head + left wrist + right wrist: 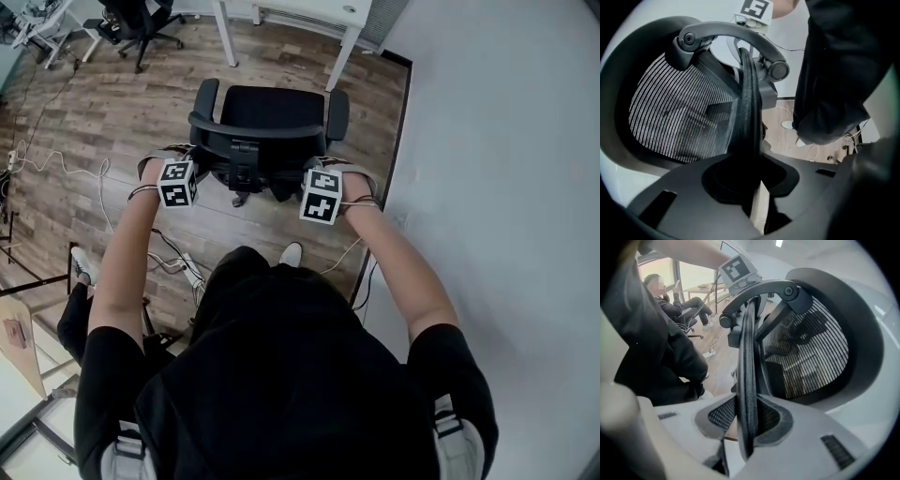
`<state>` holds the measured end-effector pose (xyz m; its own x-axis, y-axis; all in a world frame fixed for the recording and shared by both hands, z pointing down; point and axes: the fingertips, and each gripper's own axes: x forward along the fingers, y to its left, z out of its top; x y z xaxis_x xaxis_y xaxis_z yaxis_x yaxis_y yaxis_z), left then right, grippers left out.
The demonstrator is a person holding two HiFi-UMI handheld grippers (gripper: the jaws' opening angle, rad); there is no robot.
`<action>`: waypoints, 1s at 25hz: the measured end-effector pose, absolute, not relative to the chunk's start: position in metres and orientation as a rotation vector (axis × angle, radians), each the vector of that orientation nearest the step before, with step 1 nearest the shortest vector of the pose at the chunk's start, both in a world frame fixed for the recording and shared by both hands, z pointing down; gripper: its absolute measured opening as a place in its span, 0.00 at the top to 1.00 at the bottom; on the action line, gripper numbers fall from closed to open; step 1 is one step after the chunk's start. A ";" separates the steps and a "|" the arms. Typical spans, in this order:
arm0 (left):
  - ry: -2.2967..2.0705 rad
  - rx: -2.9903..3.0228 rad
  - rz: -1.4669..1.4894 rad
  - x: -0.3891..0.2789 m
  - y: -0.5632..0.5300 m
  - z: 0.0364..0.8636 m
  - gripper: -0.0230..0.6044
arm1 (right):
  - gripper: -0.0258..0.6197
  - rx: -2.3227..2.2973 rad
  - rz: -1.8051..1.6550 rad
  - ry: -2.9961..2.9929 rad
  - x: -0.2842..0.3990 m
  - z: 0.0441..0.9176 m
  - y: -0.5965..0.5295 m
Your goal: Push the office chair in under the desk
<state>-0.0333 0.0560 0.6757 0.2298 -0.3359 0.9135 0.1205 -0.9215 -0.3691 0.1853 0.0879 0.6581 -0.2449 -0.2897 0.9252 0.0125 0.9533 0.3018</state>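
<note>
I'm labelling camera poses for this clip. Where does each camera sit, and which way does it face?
Head view: on the person's head, facing steeply down at the black mesh office chair before the white desk; shows black-shirted torso, bare forearms, left gripper, right gripper.
Left gripper view: on the left gripper, looking rightward along the chair's backrest edge clamped in its jaws; shows dark clothing.
Right gripper view: on the right gripper, looking leftward along that edge; shows dark clothing.
Shared: each gripper view catches the other gripper's marker cube.
</note>
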 end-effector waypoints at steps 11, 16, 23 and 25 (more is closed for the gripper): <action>0.139 -2.157 -1.682 -0.078 -0.059 0.648 0.84 | 0.80 0.215 -0.214 -1.773 0.139 0.628 -0.019; 0.110 -2.153 -1.647 -0.086 -0.094 0.643 0.84 | 0.79 0.259 -0.199 -1.755 0.129 0.624 -0.050; 0.082 -2.144 -1.632 -0.104 -0.154 0.644 0.85 | 0.79 0.309 -0.194 -1.722 0.115 0.625 -0.107; 0.077 -2.135 -1.618 -0.110 -0.170 0.643 0.85 | 0.79 0.320 -0.193 -1.718 0.108 0.625 -0.121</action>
